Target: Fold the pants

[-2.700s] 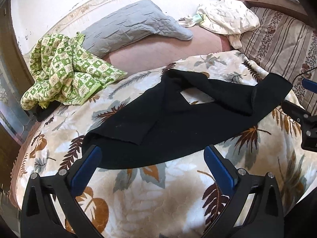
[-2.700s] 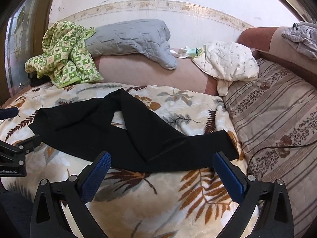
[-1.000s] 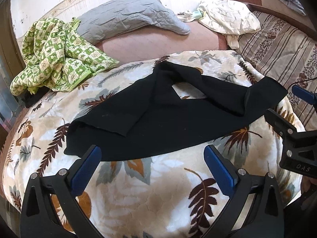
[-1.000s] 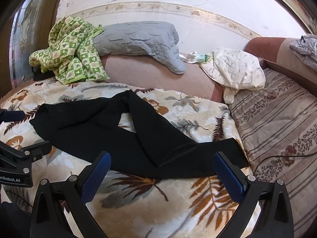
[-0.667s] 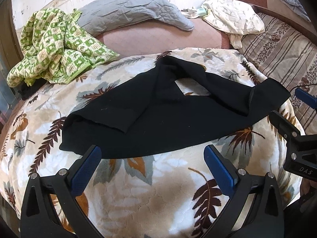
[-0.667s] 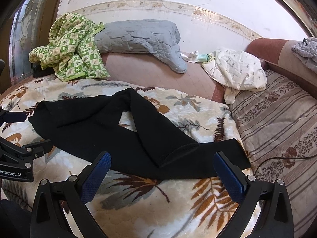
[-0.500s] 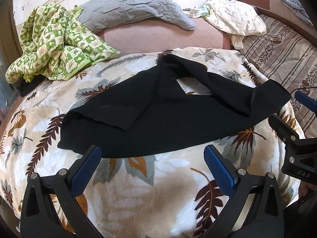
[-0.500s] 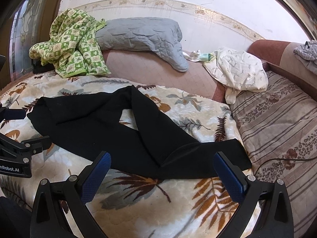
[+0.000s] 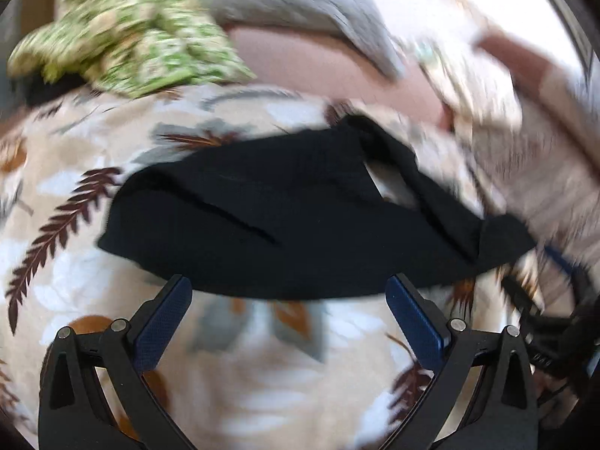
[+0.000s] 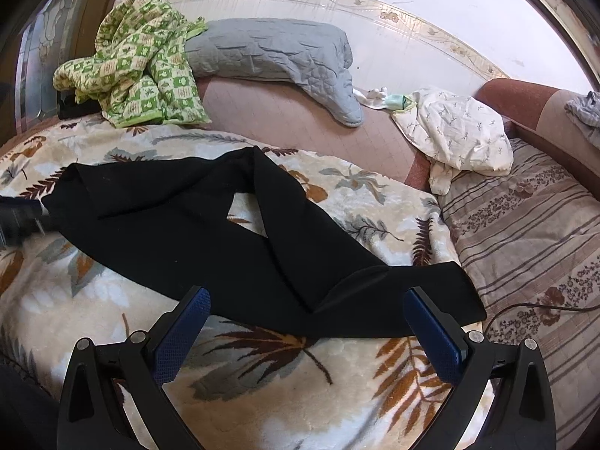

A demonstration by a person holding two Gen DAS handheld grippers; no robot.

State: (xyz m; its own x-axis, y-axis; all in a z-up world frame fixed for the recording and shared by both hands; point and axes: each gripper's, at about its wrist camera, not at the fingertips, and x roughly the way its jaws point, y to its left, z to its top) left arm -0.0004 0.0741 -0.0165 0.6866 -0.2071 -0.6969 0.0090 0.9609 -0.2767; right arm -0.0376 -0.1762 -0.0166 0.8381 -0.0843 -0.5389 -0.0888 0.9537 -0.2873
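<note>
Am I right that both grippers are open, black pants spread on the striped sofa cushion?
Not quite. The black pants lie on the leaf-print blanket, not the striped cushion beside it; the right wrist view shows this. Left gripper and right gripper are both open.

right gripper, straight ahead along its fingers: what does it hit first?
Likely the black pants: their near edge lies just ahead of the open right gripper, on the leaf-print blanket. Height above the fabric is unclear.

Matt black cloth pants (image 10: 210,232) lie on a plush blanket (image 10: 262,382).
</note>
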